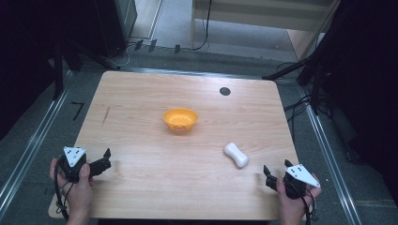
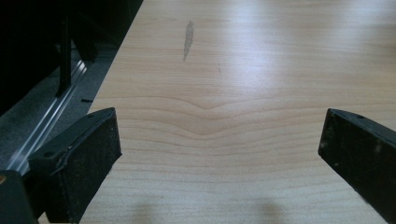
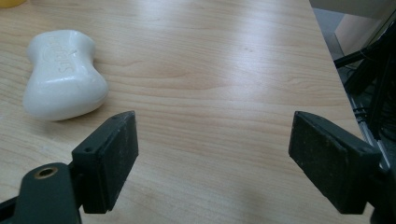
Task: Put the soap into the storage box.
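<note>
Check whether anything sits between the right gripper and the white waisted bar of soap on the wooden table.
Nothing visible does. The right gripper rests near the table's front right edge with its jaws open and empty, and the white waisted bar of soap lies just ahead and left of it, with bare wood between. The orange bowl stands farther back.

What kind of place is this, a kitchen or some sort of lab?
Probably a lab or recording space, not a kitchen: a bare wooden table fenced by metal floor rails, with cables on the floor beyond and dark stands around it.
</note>
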Action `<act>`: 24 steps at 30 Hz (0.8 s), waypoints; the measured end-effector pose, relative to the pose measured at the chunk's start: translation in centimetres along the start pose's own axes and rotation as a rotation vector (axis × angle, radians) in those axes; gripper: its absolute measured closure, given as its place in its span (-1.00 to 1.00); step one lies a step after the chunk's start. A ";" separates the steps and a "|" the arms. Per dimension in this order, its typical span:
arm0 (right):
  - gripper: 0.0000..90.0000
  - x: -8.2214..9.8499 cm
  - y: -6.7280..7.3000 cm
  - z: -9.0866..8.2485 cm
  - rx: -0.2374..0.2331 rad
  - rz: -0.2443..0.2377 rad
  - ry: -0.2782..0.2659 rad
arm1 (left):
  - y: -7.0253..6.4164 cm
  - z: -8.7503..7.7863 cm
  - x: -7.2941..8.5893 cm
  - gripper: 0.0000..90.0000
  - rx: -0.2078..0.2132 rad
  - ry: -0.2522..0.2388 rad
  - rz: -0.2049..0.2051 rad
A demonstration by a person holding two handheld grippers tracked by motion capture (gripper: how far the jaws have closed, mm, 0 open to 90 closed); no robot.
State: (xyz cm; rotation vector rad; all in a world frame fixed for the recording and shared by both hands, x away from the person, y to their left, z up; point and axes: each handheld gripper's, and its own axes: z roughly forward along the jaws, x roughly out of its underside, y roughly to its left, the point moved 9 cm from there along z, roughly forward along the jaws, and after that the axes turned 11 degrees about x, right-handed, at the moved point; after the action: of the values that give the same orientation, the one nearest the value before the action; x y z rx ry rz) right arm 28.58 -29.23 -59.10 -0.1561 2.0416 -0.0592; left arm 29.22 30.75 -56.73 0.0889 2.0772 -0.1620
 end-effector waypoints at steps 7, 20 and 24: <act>-0.70 0.0 0.2 -0.1 -0.056 0.018 0.004 | 0.5 -0.1 0.0 -1.00 -0.067 0.000 -0.018; -0.71 0.1 1.1 0.1 -0.143 -0.113 0.175 | 0.4 0.0 -0.1 -1.00 -0.084 0.003 0.006; -0.71 -0.2 1.2 0.1 -0.156 -0.156 0.215 | -0.3 0.0 0.0 -1.00 -0.065 0.005 0.052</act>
State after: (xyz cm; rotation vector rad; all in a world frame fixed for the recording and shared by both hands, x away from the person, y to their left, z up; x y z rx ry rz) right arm 28.67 -28.03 -59.16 -0.4228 2.2452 -0.0148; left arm 29.25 30.49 -56.69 0.1042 2.0805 -0.0626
